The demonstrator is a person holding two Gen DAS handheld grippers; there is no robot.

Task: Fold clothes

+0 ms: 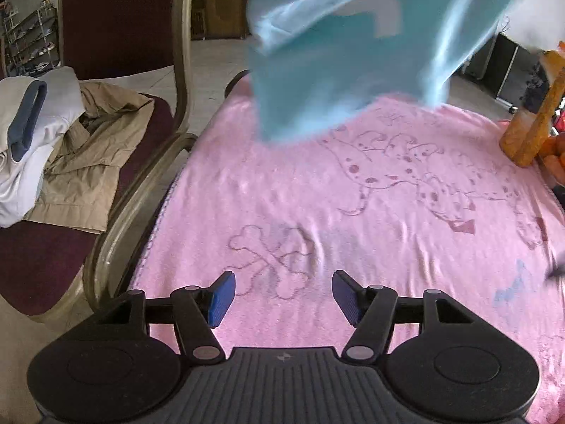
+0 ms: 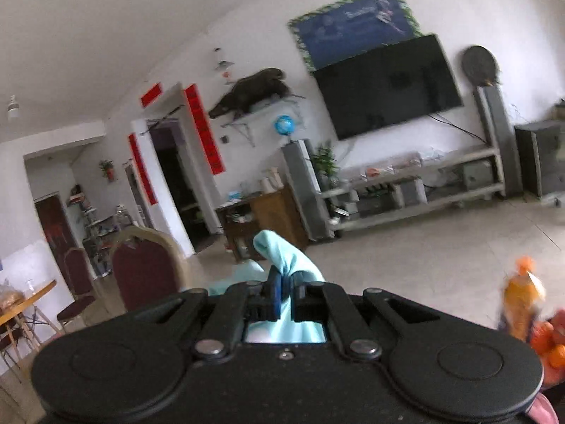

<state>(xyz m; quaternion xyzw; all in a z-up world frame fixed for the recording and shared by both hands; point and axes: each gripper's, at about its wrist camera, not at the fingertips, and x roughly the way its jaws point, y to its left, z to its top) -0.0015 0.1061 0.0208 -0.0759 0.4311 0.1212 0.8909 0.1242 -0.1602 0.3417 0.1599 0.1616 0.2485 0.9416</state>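
Left tongs point(image 1: 282, 295) hang low over the table, blue pads point(image 1: 220, 298) spread wide with nothing between them. Below them lies a pink blanket point(image 1: 353, 212) covering the table, printed with spotted dogs and a crossed-bones outline; the bones sit just ahead of the pads.

Light blue garment point(image 1: 353, 53) — lifted above the far half of the blanket, hanging in loose folds, motion-blurred. Its lowest edge reaches down near the blanket's far part; whether it touches cannot be told.

Right tongs point(image 2: 284, 291) are raised and aimed out across the room, pressed together on a bunch of the same garment point(image 2: 282, 251). Cloth pokes up past the fingertips and also shows behind them, inside the frame of the tool.

To the left of the table, a dark red chair point(image 1: 116, 17) with a pale frame carries a pile: a tan jacket point(image 1: 88, 162) under a white garment with a dark blue cuff point(image 1: 28, 116).

At the right edge of the table stands an orange bottle point(image 1: 529, 123), with orange fruit point(image 1: 554, 155) beside it — both also at the right edge of the right wrist view.

Room beyond, right wrist view: dark wall television point(image 2: 388, 84), long low shelf unit point(image 2: 416, 180) beneath it, tiled floor point(image 2: 423, 258), a doorway with red banners point(image 2: 204, 127).
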